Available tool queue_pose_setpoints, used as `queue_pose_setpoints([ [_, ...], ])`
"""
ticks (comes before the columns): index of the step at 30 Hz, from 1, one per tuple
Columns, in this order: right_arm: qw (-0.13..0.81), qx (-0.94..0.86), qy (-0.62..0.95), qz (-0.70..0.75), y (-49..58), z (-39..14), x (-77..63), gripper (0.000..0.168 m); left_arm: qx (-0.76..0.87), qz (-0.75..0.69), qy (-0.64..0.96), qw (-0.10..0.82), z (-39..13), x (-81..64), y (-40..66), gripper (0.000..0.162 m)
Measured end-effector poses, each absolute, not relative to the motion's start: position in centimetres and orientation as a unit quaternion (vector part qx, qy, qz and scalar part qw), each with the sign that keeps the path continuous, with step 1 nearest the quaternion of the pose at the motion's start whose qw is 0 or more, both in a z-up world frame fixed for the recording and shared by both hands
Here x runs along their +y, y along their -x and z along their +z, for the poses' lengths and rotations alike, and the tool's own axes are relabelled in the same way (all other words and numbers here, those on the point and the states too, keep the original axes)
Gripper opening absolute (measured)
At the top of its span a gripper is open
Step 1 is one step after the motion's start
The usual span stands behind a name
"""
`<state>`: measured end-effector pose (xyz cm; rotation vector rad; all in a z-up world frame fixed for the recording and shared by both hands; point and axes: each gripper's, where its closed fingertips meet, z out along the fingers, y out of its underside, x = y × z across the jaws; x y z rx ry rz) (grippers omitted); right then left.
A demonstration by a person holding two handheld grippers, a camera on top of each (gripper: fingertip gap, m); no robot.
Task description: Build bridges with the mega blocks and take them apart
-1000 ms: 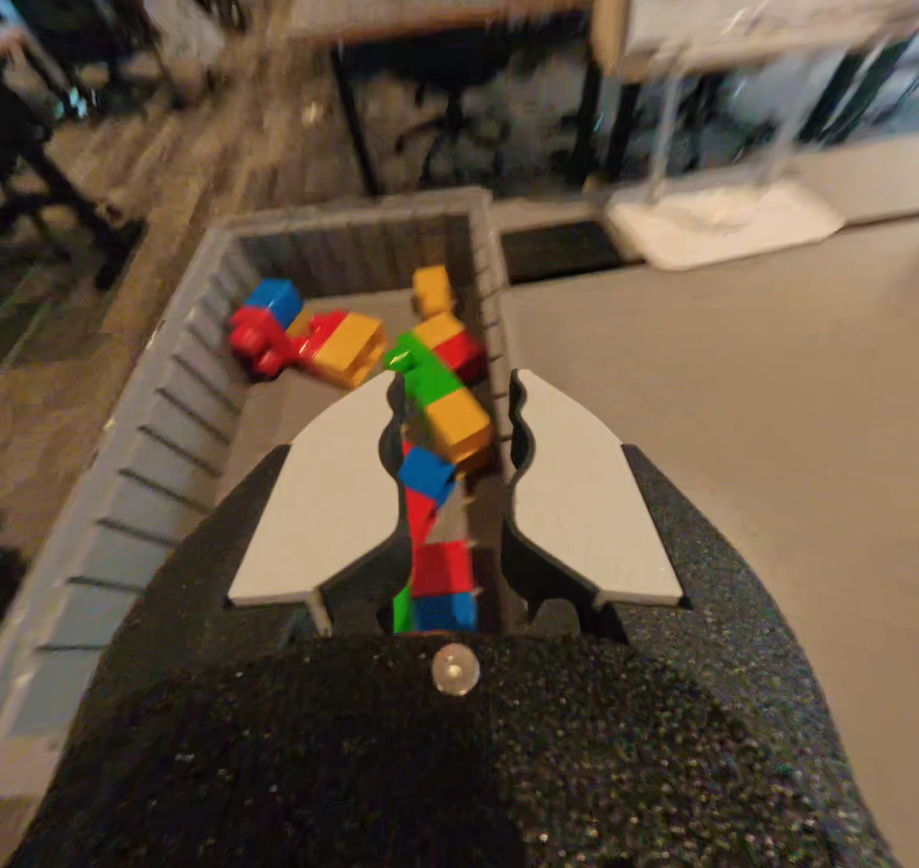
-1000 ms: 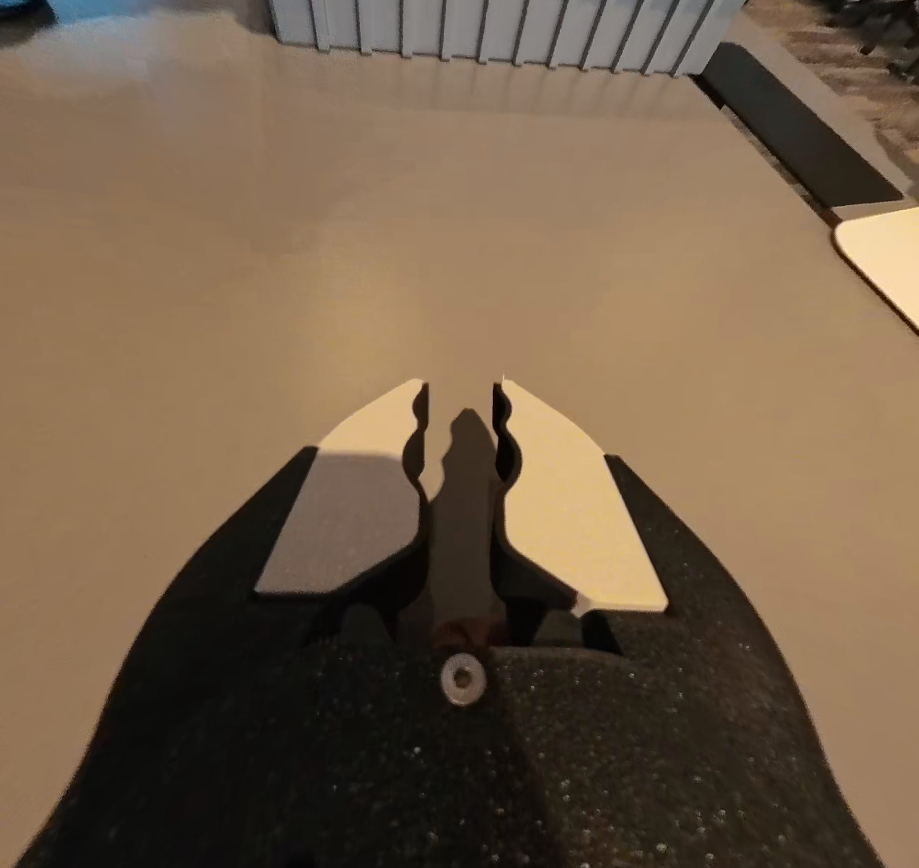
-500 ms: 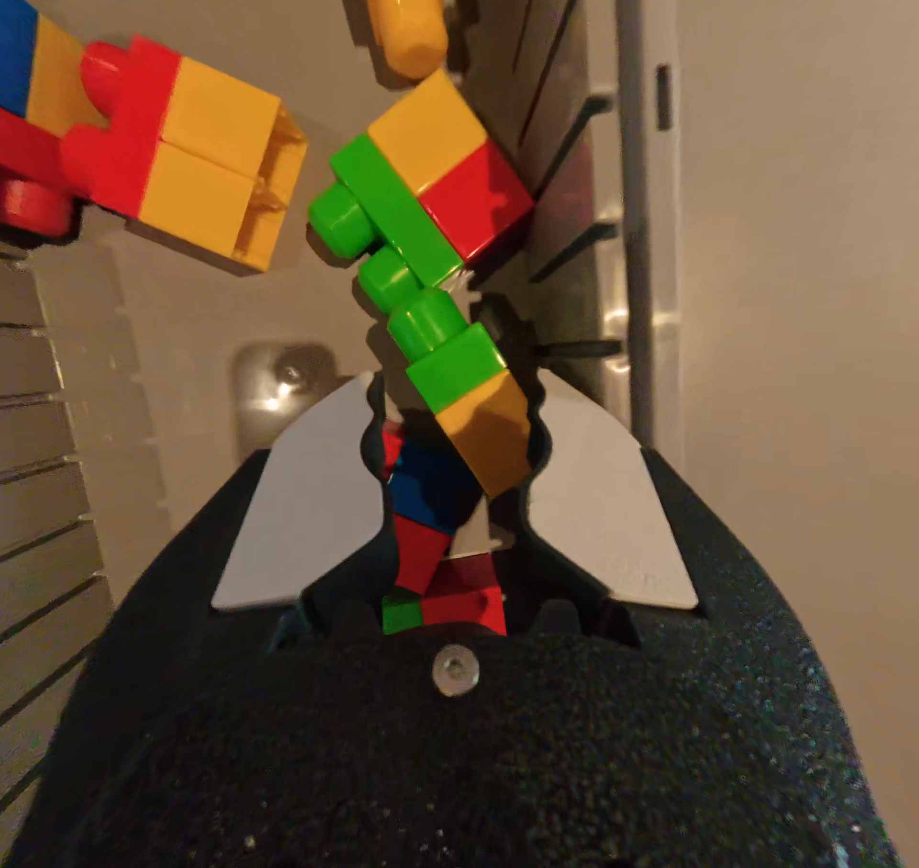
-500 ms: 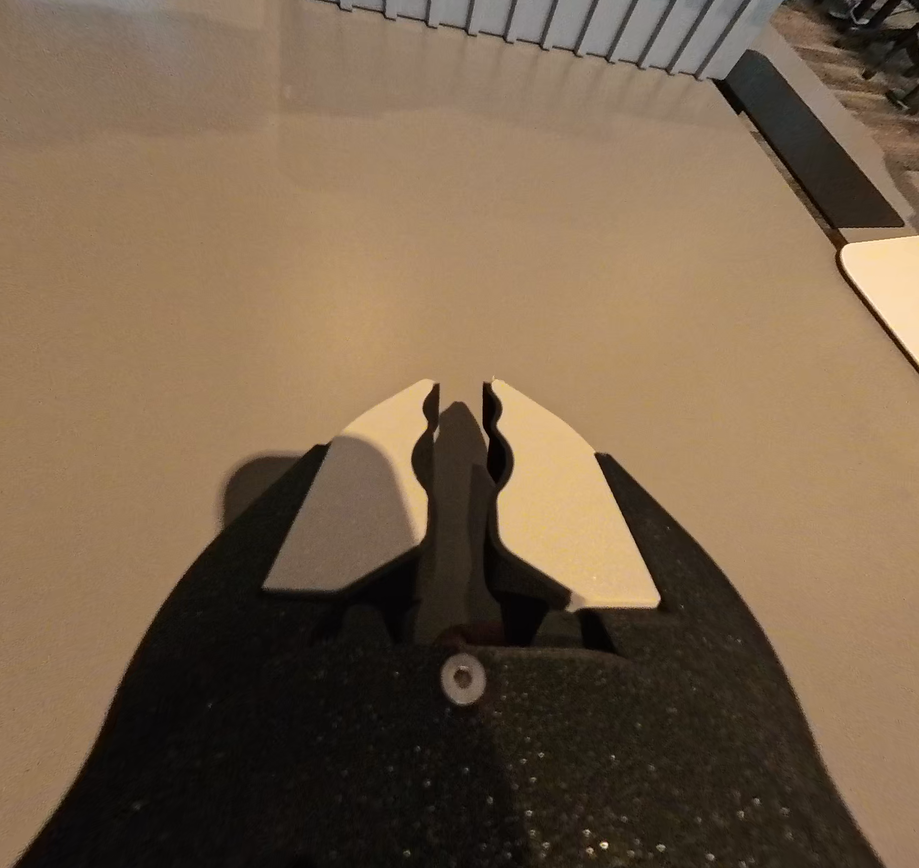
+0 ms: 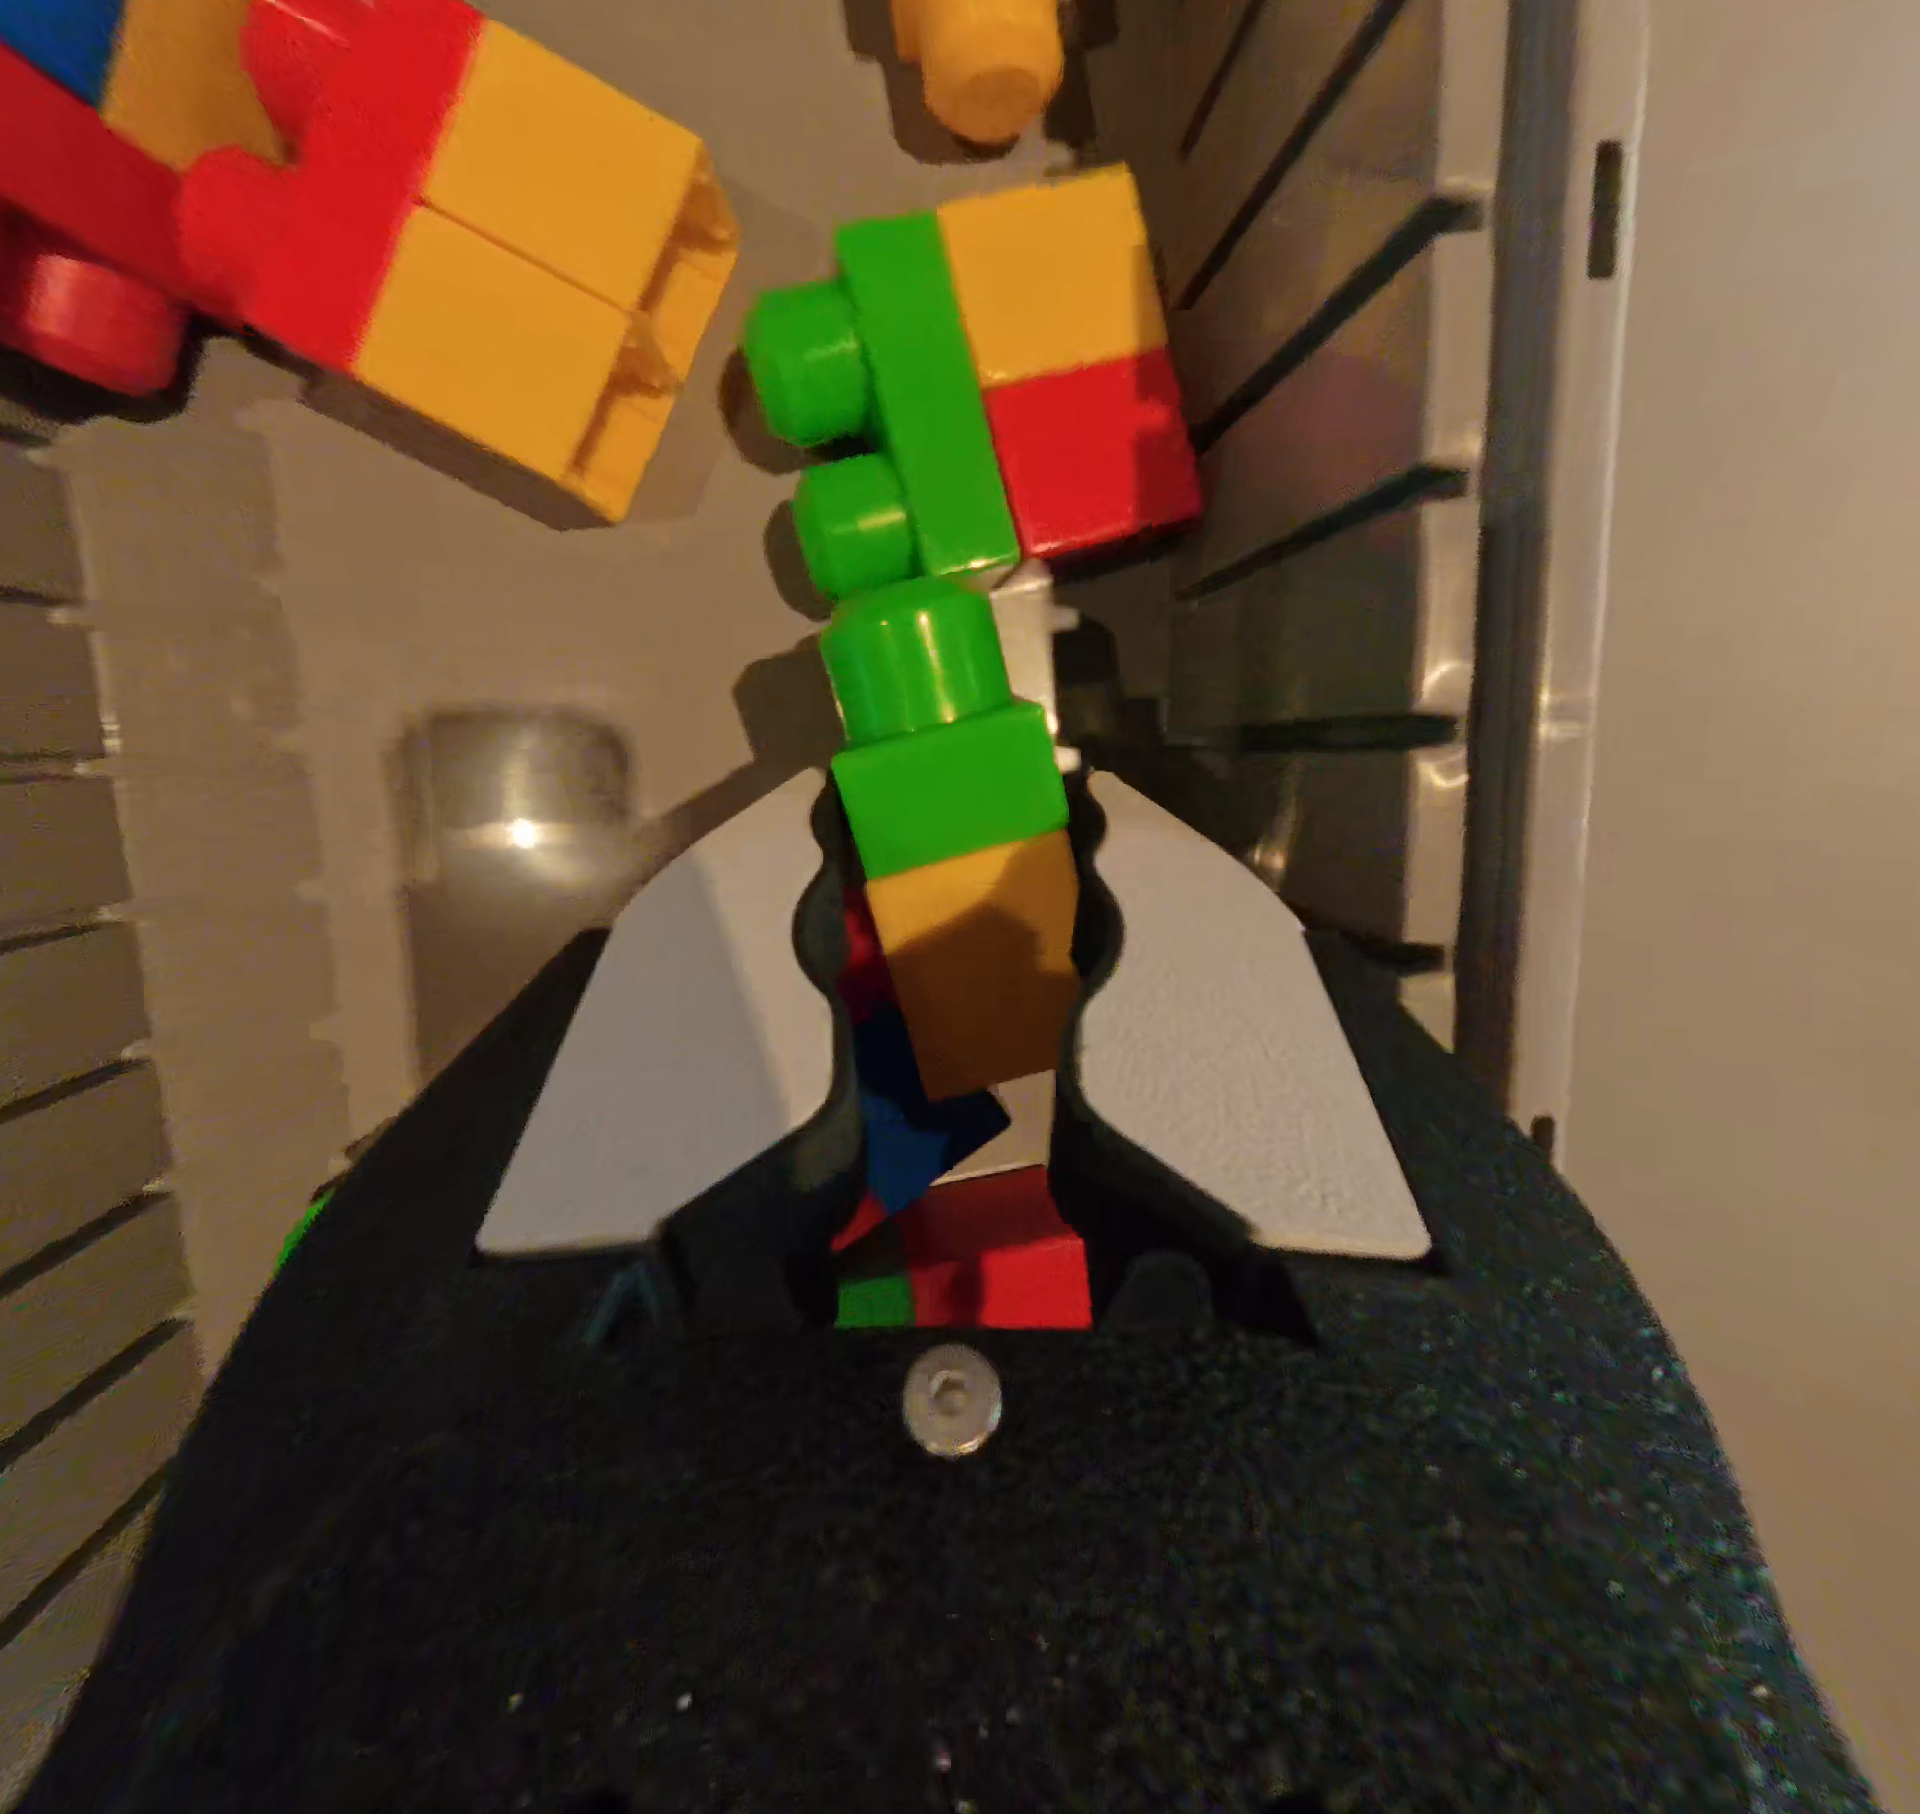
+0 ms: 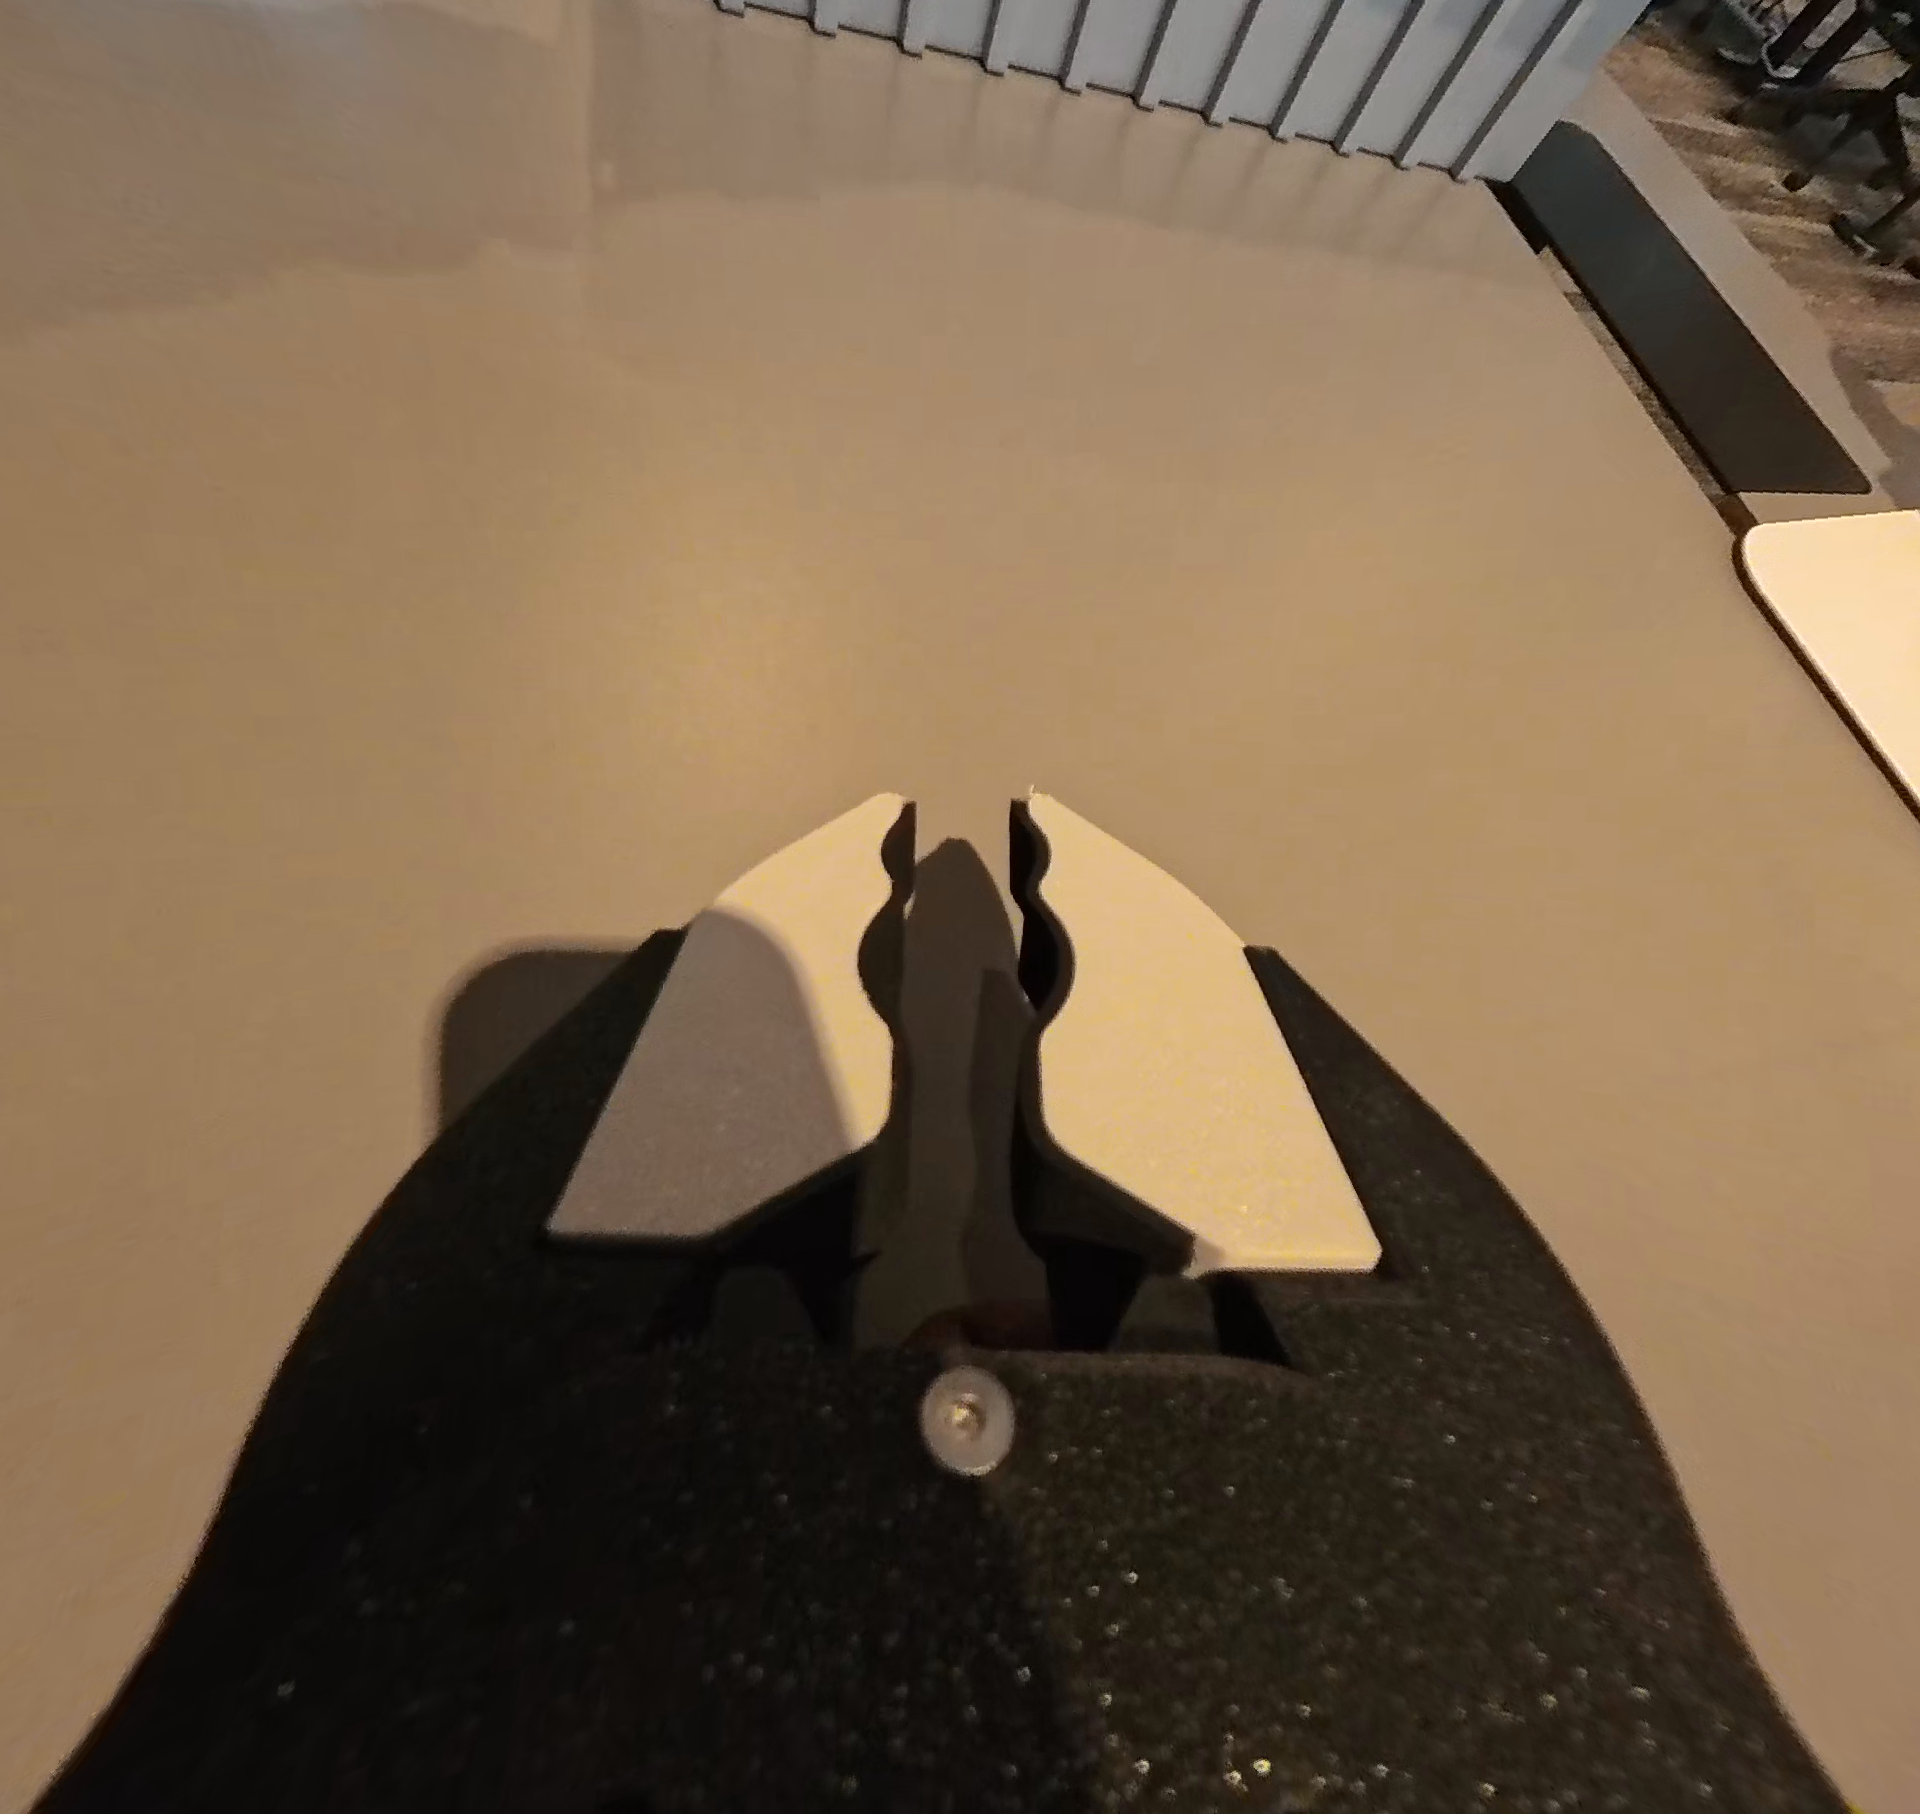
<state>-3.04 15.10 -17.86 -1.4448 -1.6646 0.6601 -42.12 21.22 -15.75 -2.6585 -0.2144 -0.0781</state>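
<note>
No bridge is seen on the tabletop (image 6: 935,517), so building is judged barely begun; the blocks are all seen in the grey ribbed bin (image 5: 1538,621). The left gripper (image 5: 961,891) is lowered into the bin, its jaws bracketing a green-and-yellow block stack (image 5: 961,881), though a firm clench cannot be told. A green-yellow-red cluster (image 5: 997,382) lies at twelve o'clock, and the right gripper (image 6: 964,808) is held nearly closed on nothing.

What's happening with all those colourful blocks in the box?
The left gripper is reaching down into a grey bin of blocks. Its two fingers sit either side of a green and yellow block piece; whether they actually grip it is hard to tell. Other stuck-together pieces lie in the bin, like a red and yellow chunk. The right gripper holds nothing, hovering over the bare table.
</note>
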Motion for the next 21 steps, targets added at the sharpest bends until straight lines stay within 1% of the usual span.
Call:
queue_pose_setpoints([
  [1,0.408,-0.659,0.574,0.263,3.0,-17.8,15.1,0.017,-0.084,-0.026,0.962,0.257,-14.9,21.2,42.5,0.04],
  [5,0.407,-0.652,0.578,0.274,2.9,-17.6,15.2,0.019,-0.079,0.007,0.931,0.357,-9.6,20.6,43.1,0.04],
  [8,0.404,-0.646,0.582,0.284,2.9,-17.5,15.4,0.021,-0.04,0.009,0.897,0.441,-4.8,20.2,40.5,0.039],
  [11,0.407,-0.629,0.589,0.304,2.7,-16.9,15.8,0.029,0.032,-0.114,0.838,0.533,-0.3,20.3,31.6,0.039],
  [12,0.411,-0.623,0.586,0.315,2.6,-16.6,16.0,0.036,0.065,-0.157,0.82,0.547,0.3,20.3,27.7,0.039],
  [14,0.416,-0.607,0.58,0.35,2.0,-15.5,16.7,0.05,0.15,-0.223,0.789,0.553,-0.2,20.4,19.6,0.039],
  [16,0.411,-0.561,0.581,0.423,1.2,-13.7,17.6,0.061,0.218,-0.299,0.747,0.553,-1.9,20.4,12.1,0.039],
  [17,0.404,-0.529,0.58,0.47,0.6,-12.5,18.0,0.064,0.24,-0.336,0.721,0.557,-2.8,20.5,8.9,0.039],
  [19,0.39,-0.466,0.57,0.553,-0.9,-10.4,19.1,0.067,0.274,-0.372,0.658,0.594,-4.1,20.3,4.5,0.039],
  [21,0.382,-0.426,0.557,0.602,-2.4,-9.2,20.1,0.062,0.283,-0.383,0.617,0.626,-5.3,19.9,2.1,0.039],
])
